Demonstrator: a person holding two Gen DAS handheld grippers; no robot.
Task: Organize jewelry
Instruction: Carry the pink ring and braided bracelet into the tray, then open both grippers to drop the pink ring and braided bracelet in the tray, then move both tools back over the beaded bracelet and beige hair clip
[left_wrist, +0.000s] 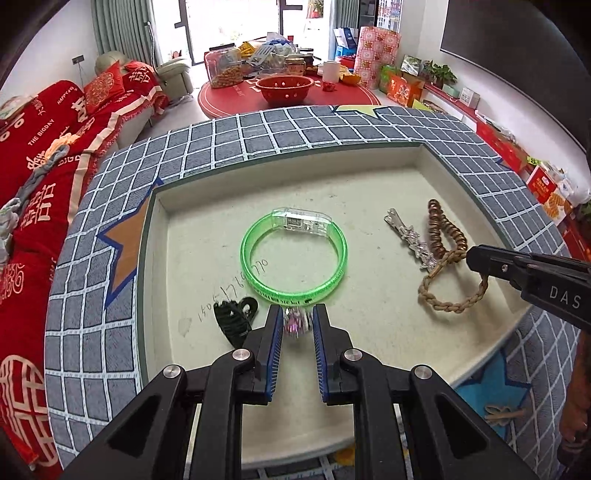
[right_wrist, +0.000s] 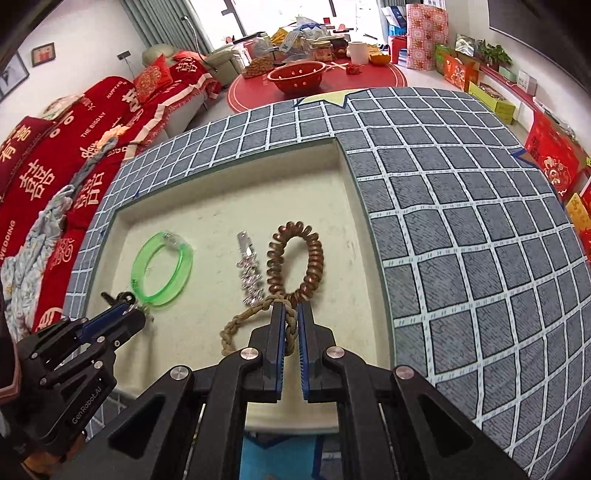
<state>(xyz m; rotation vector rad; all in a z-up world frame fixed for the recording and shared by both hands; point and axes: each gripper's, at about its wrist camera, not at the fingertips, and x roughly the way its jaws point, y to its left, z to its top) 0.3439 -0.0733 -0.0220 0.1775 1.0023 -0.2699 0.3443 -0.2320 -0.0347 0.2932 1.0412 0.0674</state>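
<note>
A cream tray (left_wrist: 369, 192) sunk in a grid-patterned surface holds jewelry. My left gripper (left_wrist: 298, 317) is shut on a small sparkly pink-silver piece (left_wrist: 296, 322), just in front of a green translucent bangle (left_wrist: 258, 236). A dark green hair clip (left_wrist: 234, 317) lies to its left. My right gripper (right_wrist: 291, 314) is shut on a braided tan rope bracelet (right_wrist: 236, 325), beside a copper coil bracelet (right_wrist: 314, 258) and a silver rhinestone clip (right_wrist: 251, 273). The right gripper also shows in the left wrist view (left_wrist: 471, 256).
The grey grid-patterned mat (right_wrist: 461, 221) surrounds the tray (right_wrist: 221, 184). A red sofa (left_wrist: 44, 155) stands to the left. A round red table (left_wrist: 288, 99) with a red colander and jars stands beyond. Boxes line the right wall.
</note>
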